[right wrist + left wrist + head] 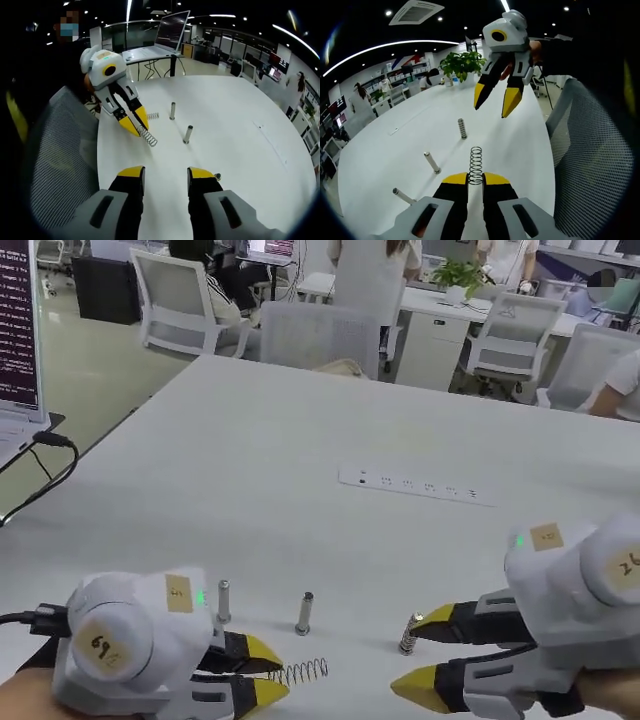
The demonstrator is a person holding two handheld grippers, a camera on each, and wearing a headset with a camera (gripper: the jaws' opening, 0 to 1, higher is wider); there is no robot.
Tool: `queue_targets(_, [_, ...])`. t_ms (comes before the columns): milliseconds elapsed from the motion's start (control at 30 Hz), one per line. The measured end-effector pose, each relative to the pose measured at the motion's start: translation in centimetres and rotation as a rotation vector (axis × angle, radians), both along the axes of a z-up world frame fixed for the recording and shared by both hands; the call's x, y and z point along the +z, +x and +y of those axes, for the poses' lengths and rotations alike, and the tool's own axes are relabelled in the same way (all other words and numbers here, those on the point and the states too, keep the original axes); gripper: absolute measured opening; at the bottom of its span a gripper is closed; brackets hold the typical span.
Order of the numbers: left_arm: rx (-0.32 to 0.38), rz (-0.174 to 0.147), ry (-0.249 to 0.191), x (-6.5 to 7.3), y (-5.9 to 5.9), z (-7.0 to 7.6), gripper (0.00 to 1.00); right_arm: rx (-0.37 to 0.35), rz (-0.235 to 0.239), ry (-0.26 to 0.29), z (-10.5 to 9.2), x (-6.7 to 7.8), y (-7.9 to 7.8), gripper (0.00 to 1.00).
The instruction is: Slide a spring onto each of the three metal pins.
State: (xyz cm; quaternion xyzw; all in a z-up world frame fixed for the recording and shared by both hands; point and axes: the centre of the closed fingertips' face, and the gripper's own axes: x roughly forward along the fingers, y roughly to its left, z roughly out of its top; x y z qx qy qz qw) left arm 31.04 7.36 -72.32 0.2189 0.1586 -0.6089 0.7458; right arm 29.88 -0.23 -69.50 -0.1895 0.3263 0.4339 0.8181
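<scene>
Within the left hand-held gripper (475,179), a spring (476,162)

Round sticker (103,646) on left gripper (272,670), lower left, maybe 619, sticker at right edge (628,566) on right gripper (410,655) starts with 2, laptop (18,330) words too small.

At lower left, the left gripper (272,672) pinches one end of a spring (305,672) that sticks out rightward. On the table (250,460), the left pin (223,600) and middle pin (304,612) stand bare. The right pin (409,633) wears a second spring, just beside the right gripper (408,653), whose jaws are parted.
</scene>
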Motion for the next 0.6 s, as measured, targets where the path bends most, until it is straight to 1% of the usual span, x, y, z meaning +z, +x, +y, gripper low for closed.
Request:
queue_targets(100, [-0.013, -0.006, -0.019, 0.7, -0.4, -0.2, 0.03, 0.012, -0.001, 0.006, 0.4, 0.0, -0.1, 0.31])
queue_targets(267, [-0.034, -0.016, -0.037, 1.6, -1.0, -0.5, 0.03, 0.039, 0.006, 0.023, 1.3, 0.1, -0.5, 0.3])
queue_targets(433, [-0.048, -0.017, -0.053, 2.1, -1.5, -0.9, 0.03, 0.068, 0.009, 0.035, 2.1, 0.2, -0.8, 0.27])
queue_targets(600, [-0.066, -0.022, -0.059, 2.4, -2.0, -1.2, 0.03, 0.094, 0.014, 0.042, 2.9, 0.2, -1.2, 0.27])
